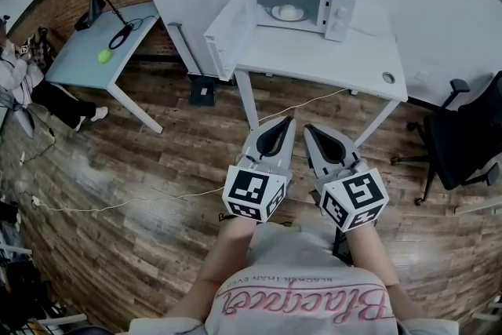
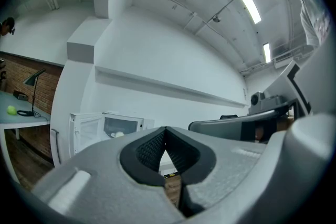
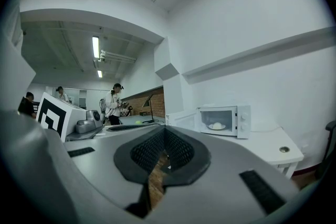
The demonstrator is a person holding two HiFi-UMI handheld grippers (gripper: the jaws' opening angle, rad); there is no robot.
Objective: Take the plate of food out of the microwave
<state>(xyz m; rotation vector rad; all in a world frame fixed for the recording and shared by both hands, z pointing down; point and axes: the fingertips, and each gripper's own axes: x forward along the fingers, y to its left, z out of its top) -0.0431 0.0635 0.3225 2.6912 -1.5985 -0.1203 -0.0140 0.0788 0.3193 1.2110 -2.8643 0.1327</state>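
Observation:
A white microwave (image 1: 302, 8) stands on a white table (image 1: 314, 59), its door (image 1: 229, 31) swung open to the left. Inside lies a plate with pale food (image 1: 287, 12), also visible in the right gripper view as the plate (image 3: 216, 126) and in the left gripper view as the food (image 2: 117, 134). My left gripper (image 1: 289, 120) and right gripper (image 1: 307, 128) are held side by side close to the body, above the wooden floor and short of the table. Both point toward the microwave. The left gripper (image 2: 166, 128) and right gripper (image 3: 165, 128) are shut, with nothing between the jaws.
A blue-grey desk (image 1: 94, 51) with a lamp and a green ball (image 1: 104, 56) stands at the left. A black office chair (image 1: 463, 137) is at the right. A cable (image 1: 118, 204) runs across the floor. People (image 3: 113, 105) stand far off.

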